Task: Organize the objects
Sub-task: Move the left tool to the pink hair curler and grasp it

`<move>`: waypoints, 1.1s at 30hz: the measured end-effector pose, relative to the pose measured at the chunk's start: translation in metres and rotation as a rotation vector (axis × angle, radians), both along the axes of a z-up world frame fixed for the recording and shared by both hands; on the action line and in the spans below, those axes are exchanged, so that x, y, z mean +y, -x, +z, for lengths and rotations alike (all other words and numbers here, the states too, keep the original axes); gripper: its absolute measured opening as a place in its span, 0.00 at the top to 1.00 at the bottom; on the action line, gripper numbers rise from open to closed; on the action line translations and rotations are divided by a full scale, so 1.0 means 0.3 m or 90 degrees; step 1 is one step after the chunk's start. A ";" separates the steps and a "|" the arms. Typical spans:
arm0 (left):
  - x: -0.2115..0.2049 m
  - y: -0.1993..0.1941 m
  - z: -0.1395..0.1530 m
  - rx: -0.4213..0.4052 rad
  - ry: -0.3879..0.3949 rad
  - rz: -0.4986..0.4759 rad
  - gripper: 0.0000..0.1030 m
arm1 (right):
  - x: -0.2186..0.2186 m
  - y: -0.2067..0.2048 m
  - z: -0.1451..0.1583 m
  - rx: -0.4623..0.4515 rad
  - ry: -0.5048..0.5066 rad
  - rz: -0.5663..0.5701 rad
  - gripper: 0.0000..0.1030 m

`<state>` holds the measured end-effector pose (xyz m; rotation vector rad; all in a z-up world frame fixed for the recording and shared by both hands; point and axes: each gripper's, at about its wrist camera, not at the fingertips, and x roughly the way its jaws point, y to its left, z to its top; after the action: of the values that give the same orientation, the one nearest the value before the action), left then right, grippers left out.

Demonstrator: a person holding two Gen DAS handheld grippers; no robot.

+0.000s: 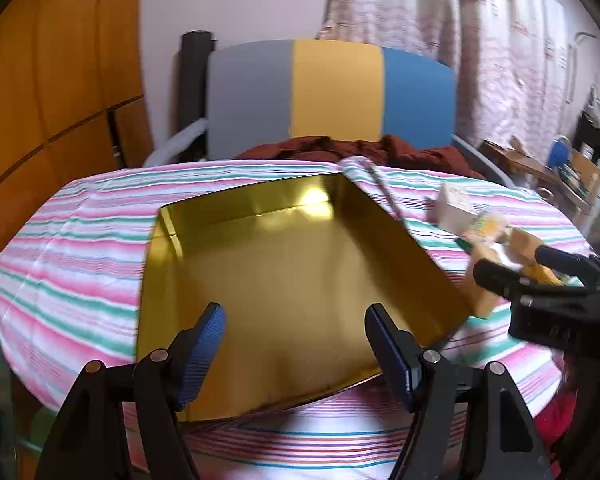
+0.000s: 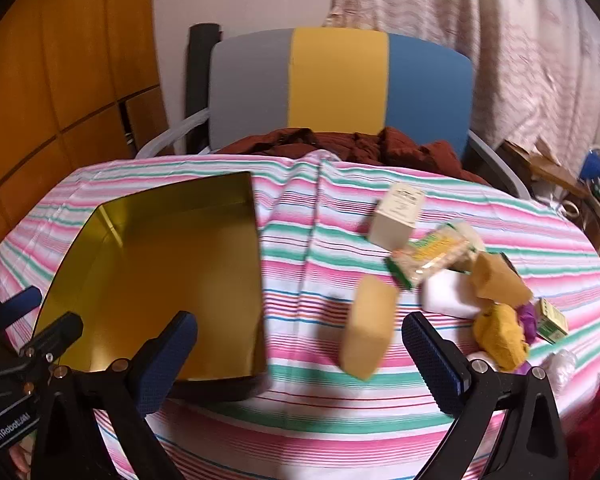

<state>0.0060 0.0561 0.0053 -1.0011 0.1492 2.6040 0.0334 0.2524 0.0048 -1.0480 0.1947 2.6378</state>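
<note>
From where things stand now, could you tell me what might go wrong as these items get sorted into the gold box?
1. The tan block nearest the open right gripper stands tilted on the wrinkled striped cloth; a nudge could topple it.
2. The remaining items sit crowded; pulling the green-and-yellow packet may drag the white box or the yellow cloth.
3. The gold box could slide on the cloth.

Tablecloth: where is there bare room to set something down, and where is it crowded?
The gold box holds nothing. The striped cloth is bare between the box and the tan block, and along the near edge by the right gripper. It is crowded at the right, where the white carton, snack packet and yellow cloth bunch together.
</note>
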 end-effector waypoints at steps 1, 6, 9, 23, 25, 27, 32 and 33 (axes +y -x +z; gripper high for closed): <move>0.011 0.002 0.004 -0.003 -0.001 -0.009 0.29 | 0.034 -0.016 0.013 0.002 0.001 -0.013 0.00; 0.072 0.021 0.022 -0.015 -0.019 -0.043 0.26 | 0.231 -0.121 0.080 0.018 0.040 -0.084 0.00; 0.125 0.021 0.032 -0.028 -0.035 -0.083 0.26 | 0.370 -0.214 0.123 0.023 0.052 -0.143 0.00; 0.668 -0.212 0.018 -0.114 -0.042 -0.560 0.27 | 0.712 -0.522 0.184 0.004 0.066 -0.288 0.00; 0.737 -0.237 -0.003 -0.141 -0.044 -0.596 0.29 | 0.714 -0.537 0.175 -0.003 0.067 -0.286 0.00; 0.793 -0.243 -0.024 -0.167 -0.046 -0.606 0.35 | 0.726 -0.547 0.160 -0.005 0.077 -0.286 0.00; 0.911 -0.246 -0.078 -0.231 -0.054 -0.621 0.38 | 0.725 -0.562 0.134 -0.008 0.089 -0.282 0.00; 0.931 -0.247 -0.093 -0.240 -0.054 -0.623 0.39 | 0.728 -0.564 0.131 -0.009 0.090 -0.280 0.00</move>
<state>0.0801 0.3355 -0.0226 -1.0160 0.3286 1.5094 0.2025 0.4708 0.0441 -0.9387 0.5484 2.2437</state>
